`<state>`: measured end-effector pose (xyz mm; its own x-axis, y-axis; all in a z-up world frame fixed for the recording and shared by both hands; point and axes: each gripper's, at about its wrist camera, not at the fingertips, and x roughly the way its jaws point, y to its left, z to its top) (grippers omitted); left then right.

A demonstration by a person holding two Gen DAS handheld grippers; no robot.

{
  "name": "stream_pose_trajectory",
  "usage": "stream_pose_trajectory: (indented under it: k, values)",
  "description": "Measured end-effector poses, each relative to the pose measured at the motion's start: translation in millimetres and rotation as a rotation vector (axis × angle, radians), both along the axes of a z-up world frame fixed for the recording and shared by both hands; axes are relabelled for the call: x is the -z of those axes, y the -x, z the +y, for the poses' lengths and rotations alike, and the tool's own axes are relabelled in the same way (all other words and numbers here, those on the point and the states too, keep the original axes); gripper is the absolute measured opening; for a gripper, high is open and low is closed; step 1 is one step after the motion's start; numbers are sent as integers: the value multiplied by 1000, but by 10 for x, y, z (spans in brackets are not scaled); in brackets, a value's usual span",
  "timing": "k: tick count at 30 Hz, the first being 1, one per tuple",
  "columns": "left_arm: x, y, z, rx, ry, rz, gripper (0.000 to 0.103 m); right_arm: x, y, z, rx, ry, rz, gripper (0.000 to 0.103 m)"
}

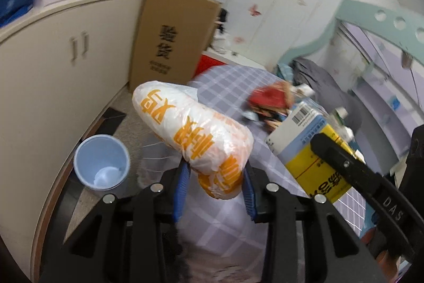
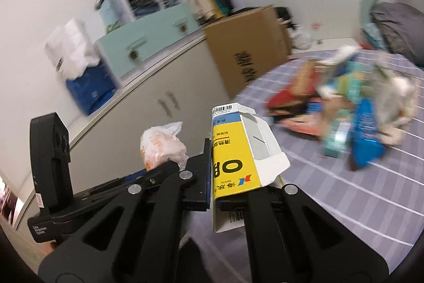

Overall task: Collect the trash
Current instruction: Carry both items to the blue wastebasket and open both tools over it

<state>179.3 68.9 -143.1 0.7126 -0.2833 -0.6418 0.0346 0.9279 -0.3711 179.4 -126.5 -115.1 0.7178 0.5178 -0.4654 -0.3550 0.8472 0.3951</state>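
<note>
At the far left a blue cup [image 1: 102, 162] stood on the floor. Next, our left gripper [image 1: 216, 187] pinched a stuffed white-and-orange plastic bag [image 1: 193, 134], held in the air beside the bed [image 1: 233, 81]; we judged it soft, light and slippery, best squeezed at its bulk. Further right, our right gripper [image 2: 230, 190] clamped a flattened yellow carton [image 2: 233, 155], seemingly light but crushable, above the bed, short of the trash pile [image 2: 344, 108].

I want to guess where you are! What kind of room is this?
Most likely a bedroom. There is a bed with a checked sheet, a cream cupboard beside it, and butterfly stickers on the wall.
</note>
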Motion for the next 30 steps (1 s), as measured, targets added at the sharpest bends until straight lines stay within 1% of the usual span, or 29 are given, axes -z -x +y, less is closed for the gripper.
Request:
stream_pose_trajectory:
  k: [4, 7, 8, 12, 15, 18, 20, 21, 22, 23, 25, 27, 30]
  values:
    - [202, -24, 597, -114, -13, 36, 35, 71, -216, 660, -114, 24, 30, 3]
    - [445, -99, 1007, -180, -4, 92, 35, 256, -438, 1173, -198, 46, 70, 3]
    - [582, -157, 1171, -208, 0, 131, 35, 334, -507, 1323, -218, 56, 85, 3]
    - [1000, -354, 1641, -283, 14, 226, 35, 752, -870, 1883, -268, 107, 169, 3]
    - [1330, -583, 1971, -322, 46, 295, 35, 1067, -1175, 2215, -269, 122, 215, 3]
    - [1585, -803, 2270, -378, 75, 334, 35, 1374, -1528, 2519, -264, 137, 253, 4]
    - [1738, -955, 2390, -389, 85, 363, 35, 1605, -1820, 2718, -276, 137, 300, 5]
    - [1852, -1048, 2470, -393, 101, 386, 35, 1721, -1953, 2806, -274, 148, 320, 10]
    - [1929, -1114, 2511, -392, 114, 402, 35, 1832, -2060, 2878, -262, 181, 336, 33]
    - [2002, -1172, 2536, -387, 126, 413, 35, 1989, -2202, 2958, -244, 224, 379, 61]
    - [2162, -1275, 2587, -386, 130, 446, 35, 2133, -2318, 2998, -250, 192, 411, 63]
    - [2279, -1332, 2610, -380, 133, 464, 35, 2177, -2337, 3006, -241, 221, 413, 63]
    - [2390, -1385, 2567, -363, 144, 472, 36, 2199, -2263, 2987, -237, 249, 391, 63]
